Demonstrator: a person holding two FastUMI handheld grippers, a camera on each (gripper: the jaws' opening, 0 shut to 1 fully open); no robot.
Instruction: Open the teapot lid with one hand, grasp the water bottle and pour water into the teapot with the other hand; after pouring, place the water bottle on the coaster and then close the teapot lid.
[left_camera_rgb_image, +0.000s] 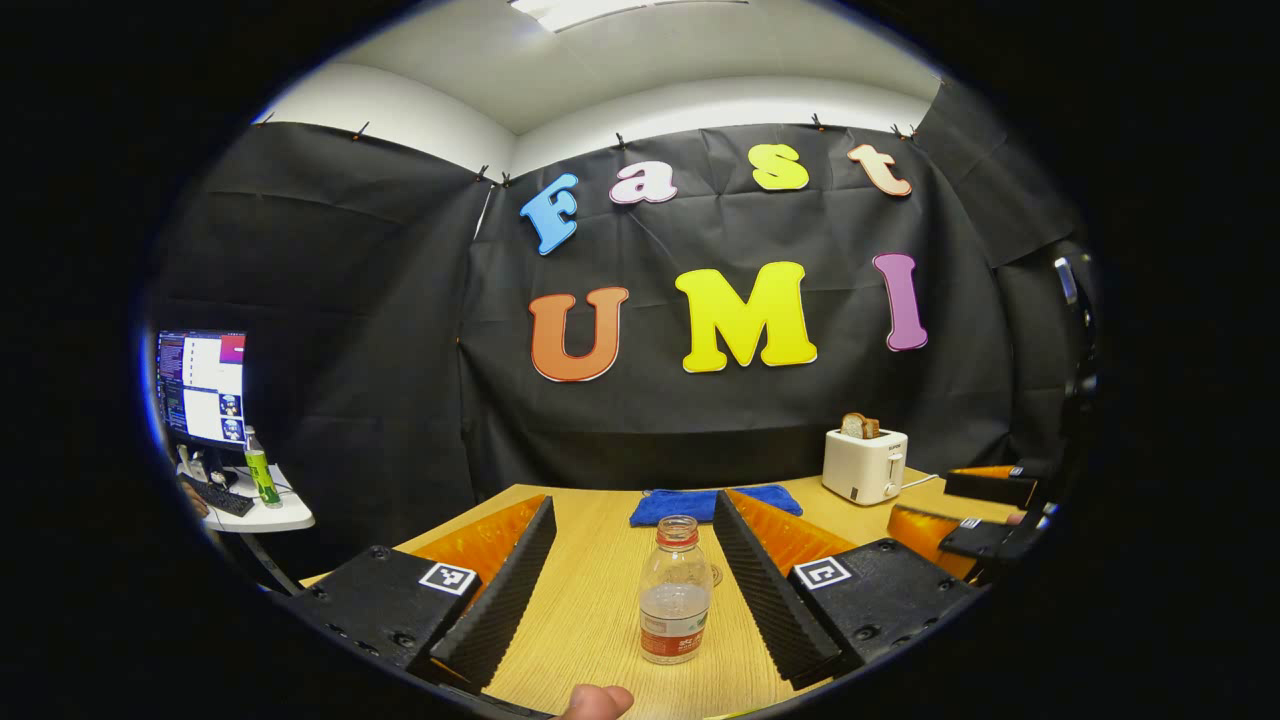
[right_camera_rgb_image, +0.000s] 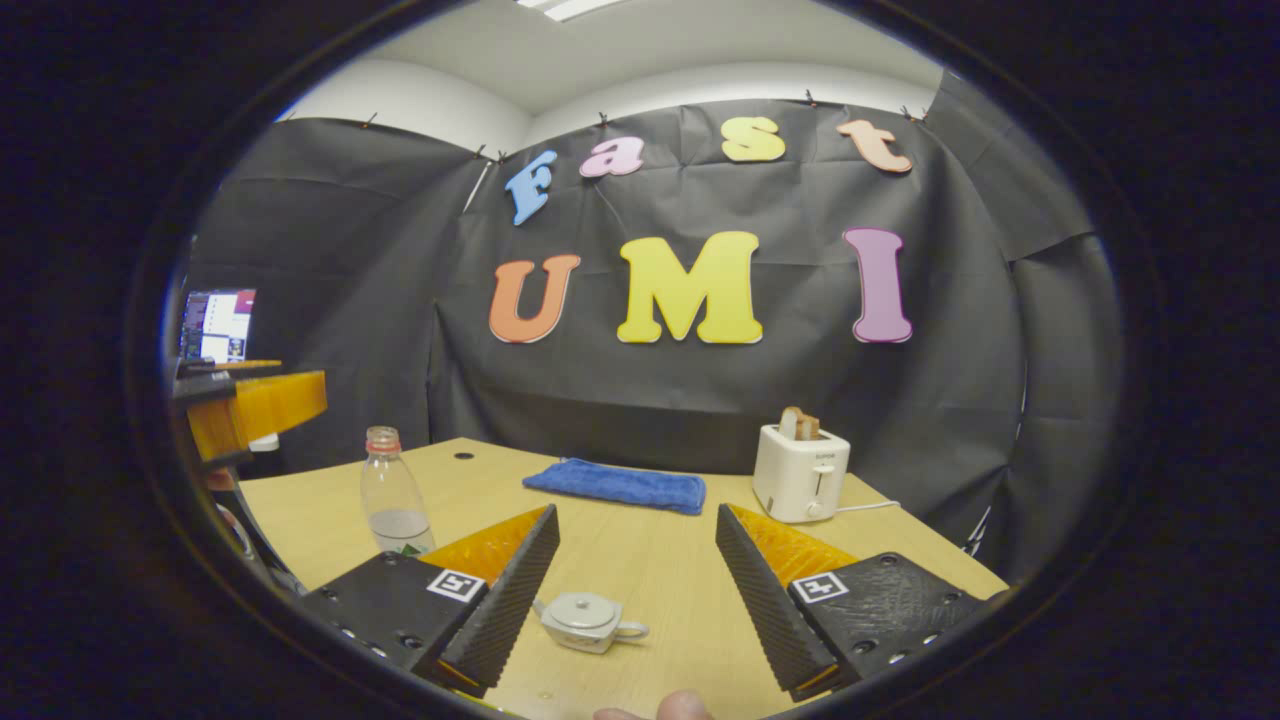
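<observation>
A clear water bottle (left_camera_rgb_image: 675, 592), uncapped and about a third full, stands upright on the wooden table (left_camera_rgb_image: 590, 620). My left gripper (left_camera_rgb_image: 640, 590) is open, with the bottle between its spread fingers and untouched. In the right gripper view the same bottle (right_camera_rgb_image: 392, 497) stands at the left. A small grey teapot (right_camera_rgb_image: 588, 620), lid on, sits on the table between the spread fingers of my open right gripper (right_camera_rgb_image: 635, 600), nearer the left finger. The right gripper (left_camera_rgb_image: 985, 515) shows at the right edge of the left gripper view, and the left gripper (right_camera_rgb_image: 250, 405) at the left edge of the right gripper view.
A folded blue cloth (right_camera_rgb_image: 615, 485) lies at the back of the table. A white toaster (right_camera_rgb_image: 800, 470) holding bread stands at the back right, its cord trailing right. A side desk with a monitor (left_camera_rgb_image: 200, 388) and a green bottle (left_camera_rgb_image: 262, 470) is off to the left.
</observation>
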